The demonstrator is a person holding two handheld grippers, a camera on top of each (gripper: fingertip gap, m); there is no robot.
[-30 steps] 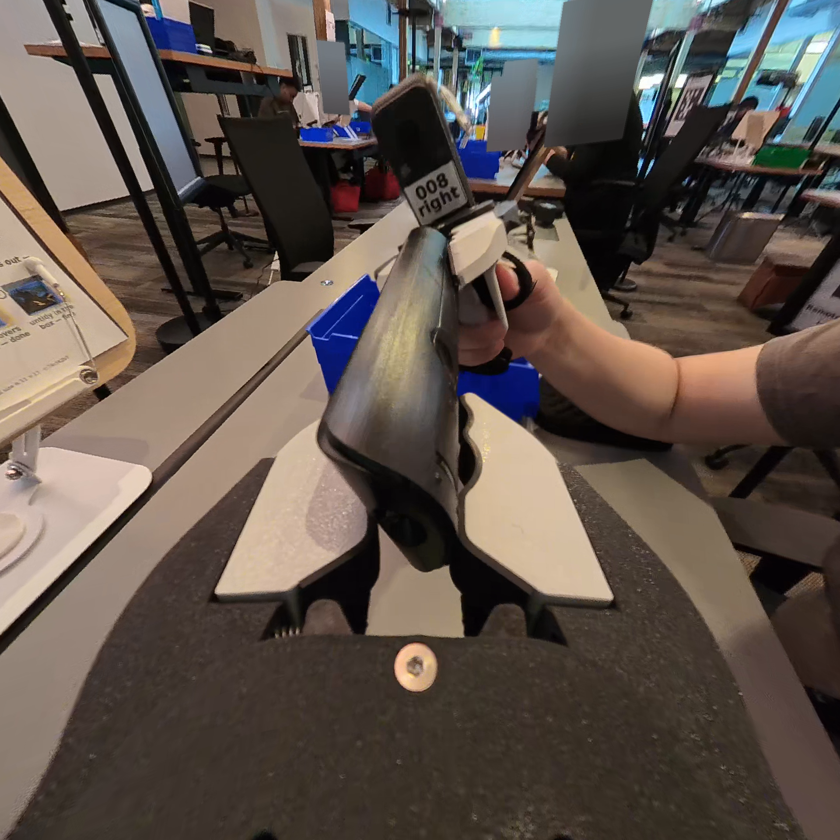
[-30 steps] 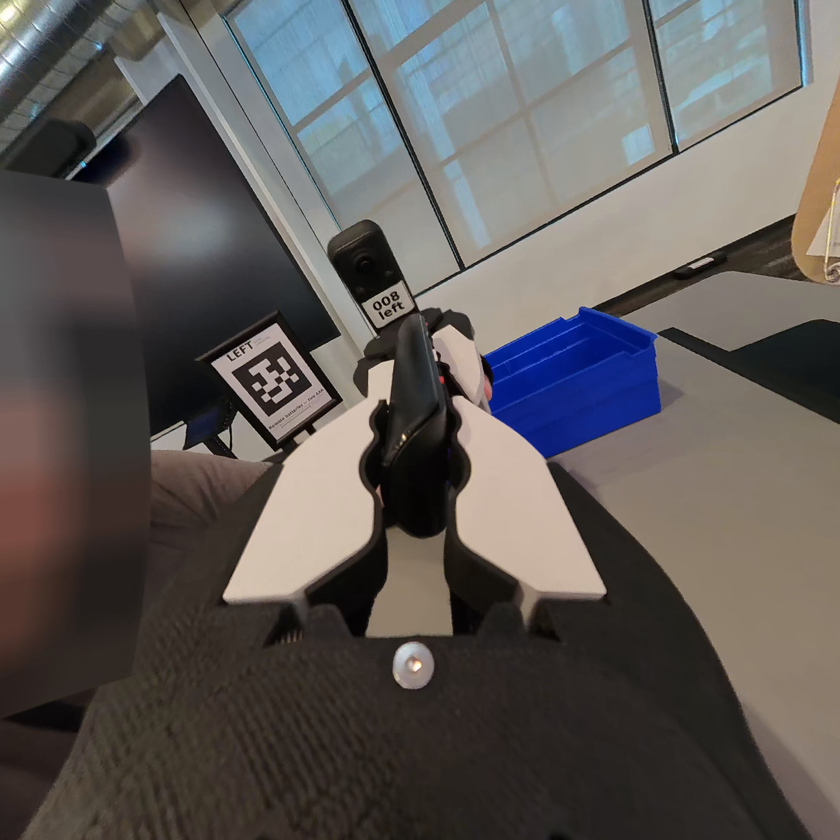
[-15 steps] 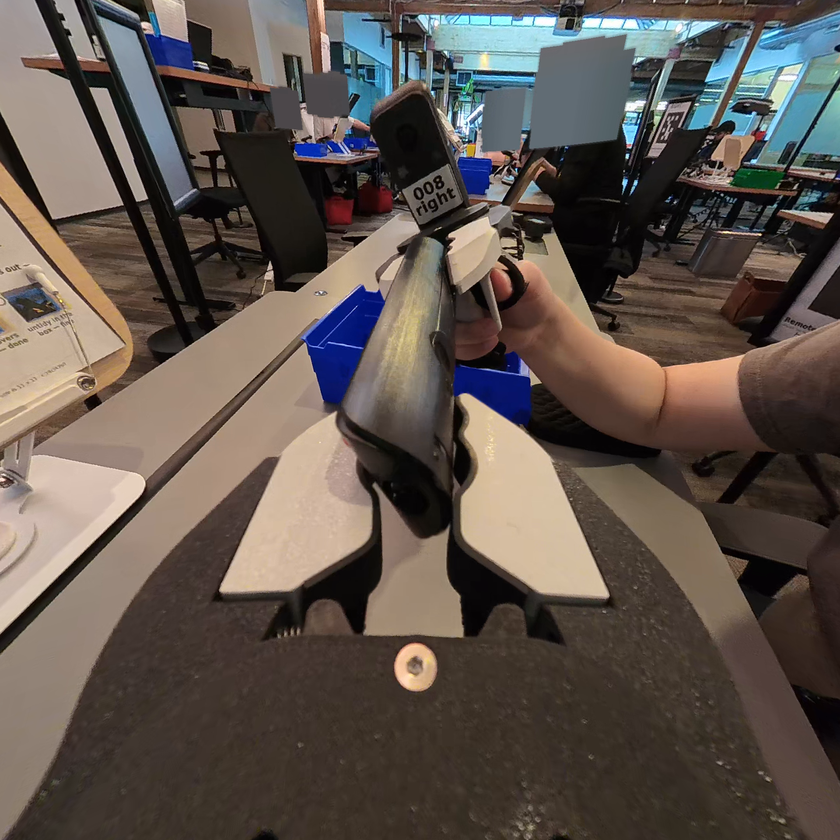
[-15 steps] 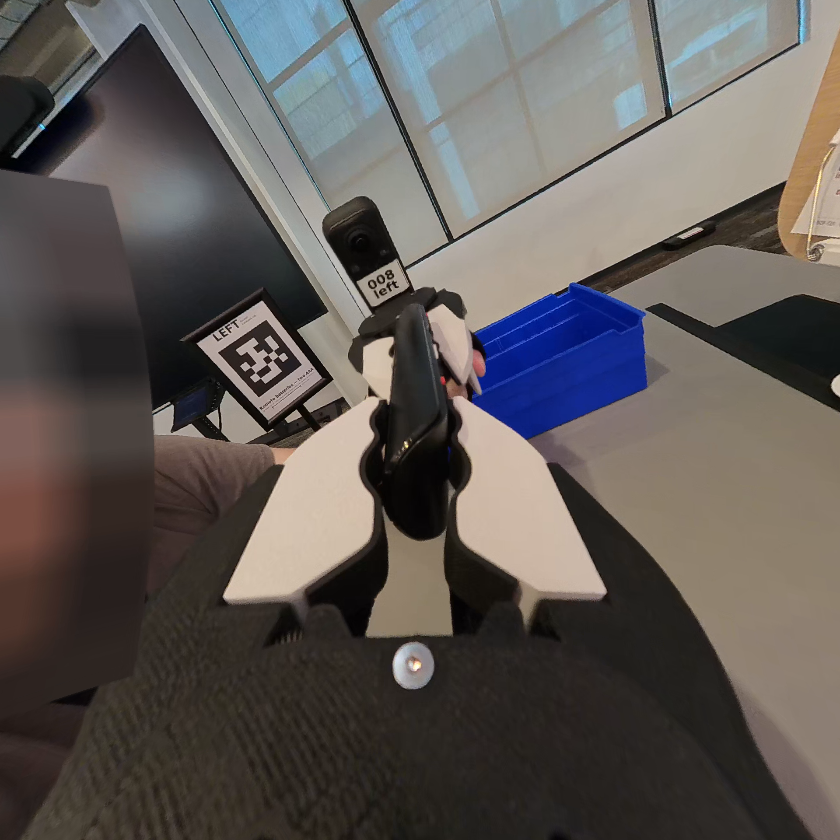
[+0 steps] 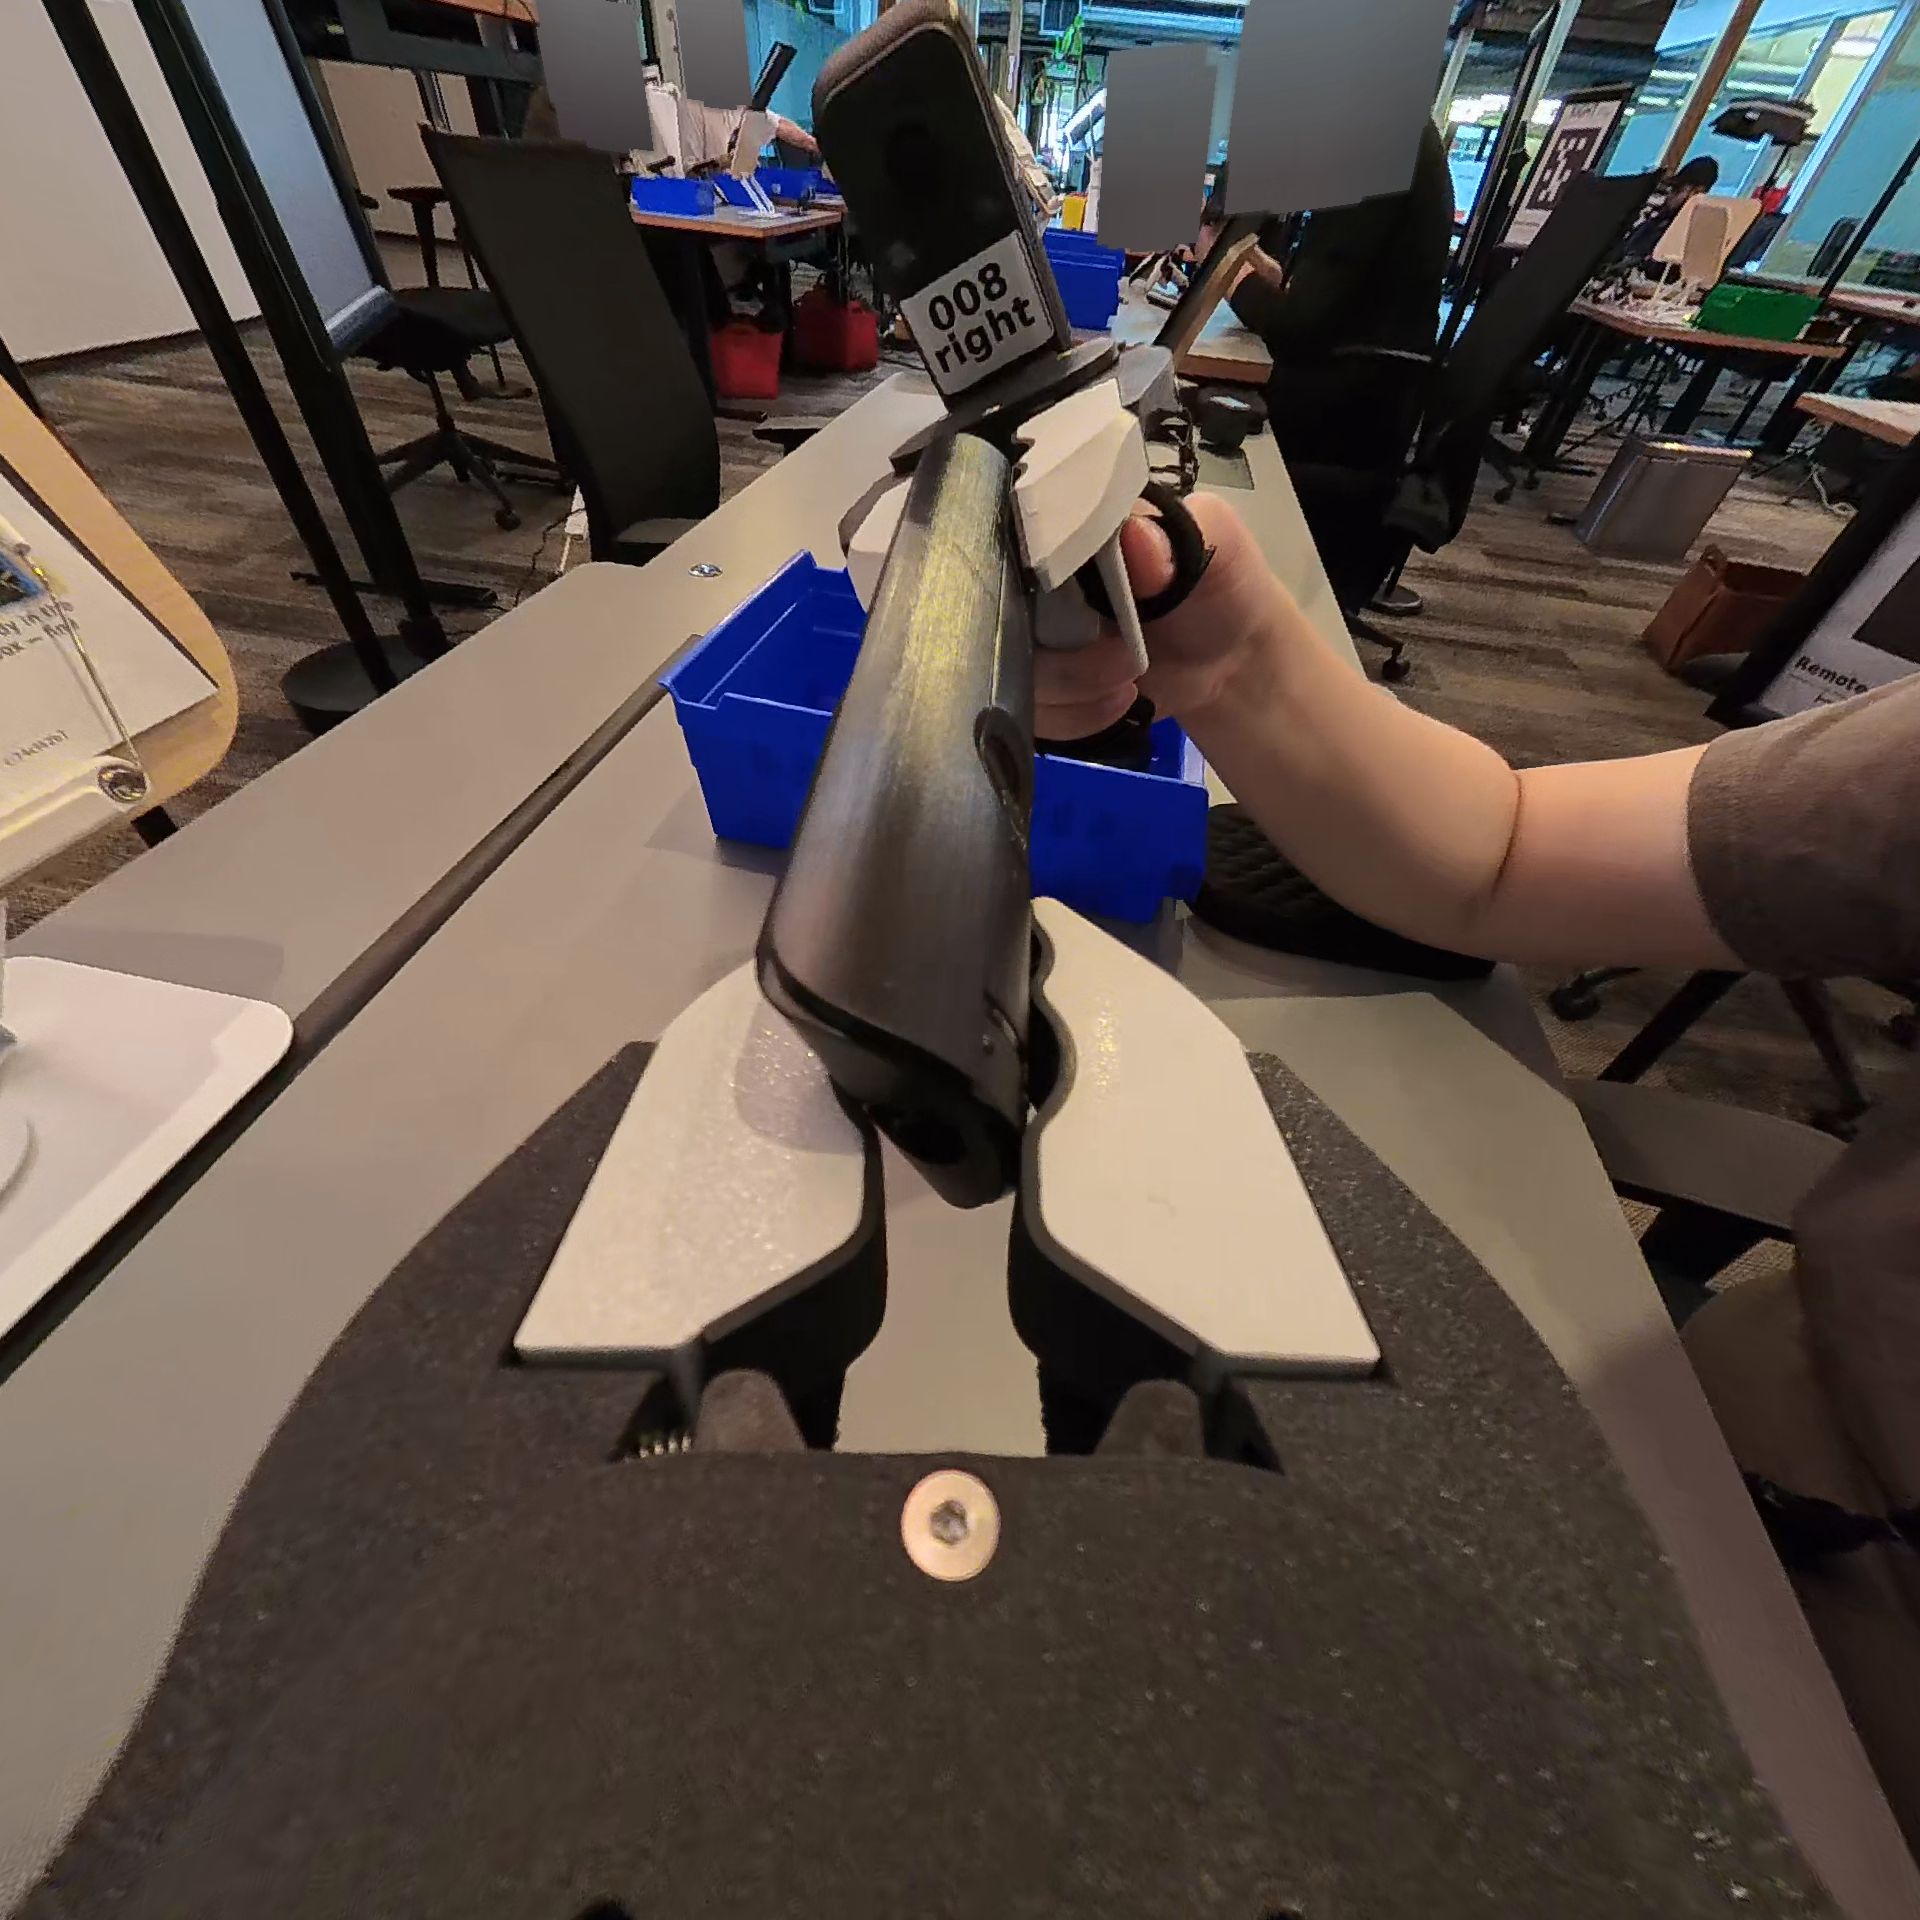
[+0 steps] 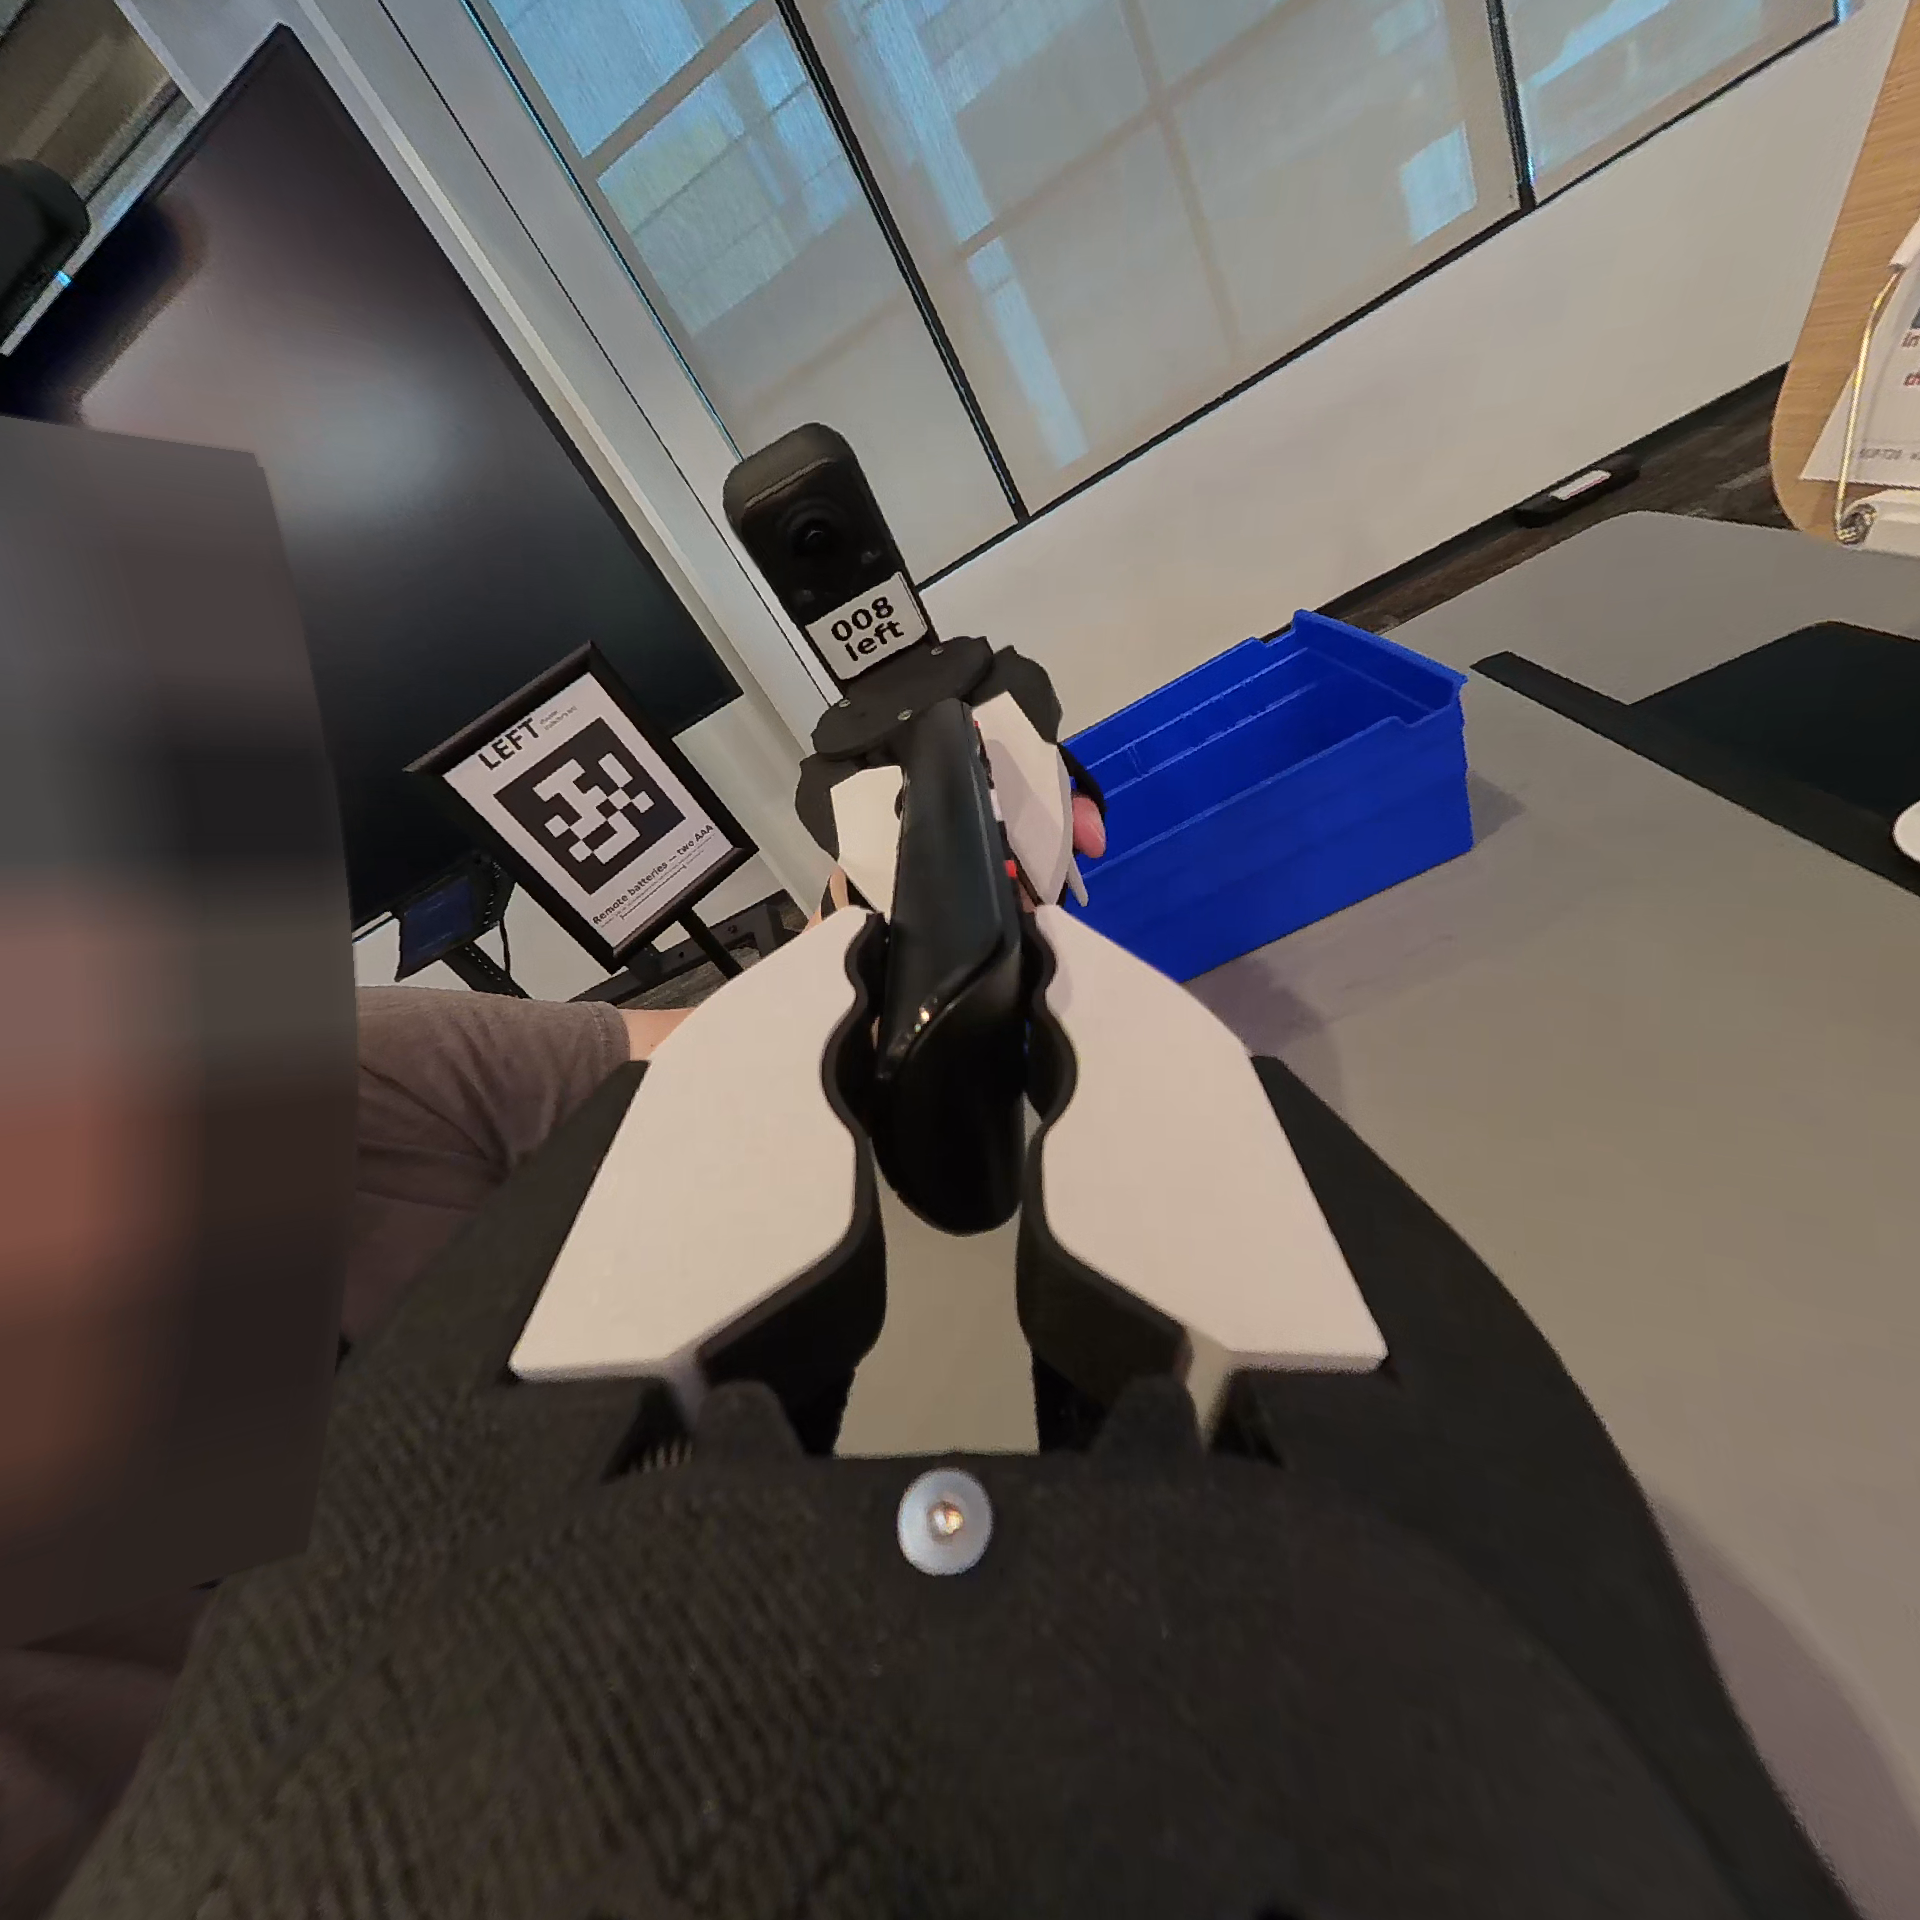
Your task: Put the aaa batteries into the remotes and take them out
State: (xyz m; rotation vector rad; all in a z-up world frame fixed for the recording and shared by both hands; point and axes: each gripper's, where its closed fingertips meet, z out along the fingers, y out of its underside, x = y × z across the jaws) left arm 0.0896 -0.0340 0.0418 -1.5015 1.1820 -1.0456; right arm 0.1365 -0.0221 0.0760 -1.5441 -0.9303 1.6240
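Black remote point(image 5: 914, 831) held in the air between both grippers, one end in each, above the grey table point(image 5: 436, 831). Left gripper point(image 5: 951, 1049) closed on the near end in the left wrist view, remote tilted up and away toward the right gripper point(image 5: 997, 488). Right gripper point(image 6: 945, 997) likewise clamped on its end of the remote point(image 6: 951, 935), with the left gripper point(image 6: 935, 821) gripping the far end. Blue bin point(image 5: 769, 707) on the table just behind the remote. Person's hand point(image 5: 1195, 634) around the right gripper's handle. No batteries visible.
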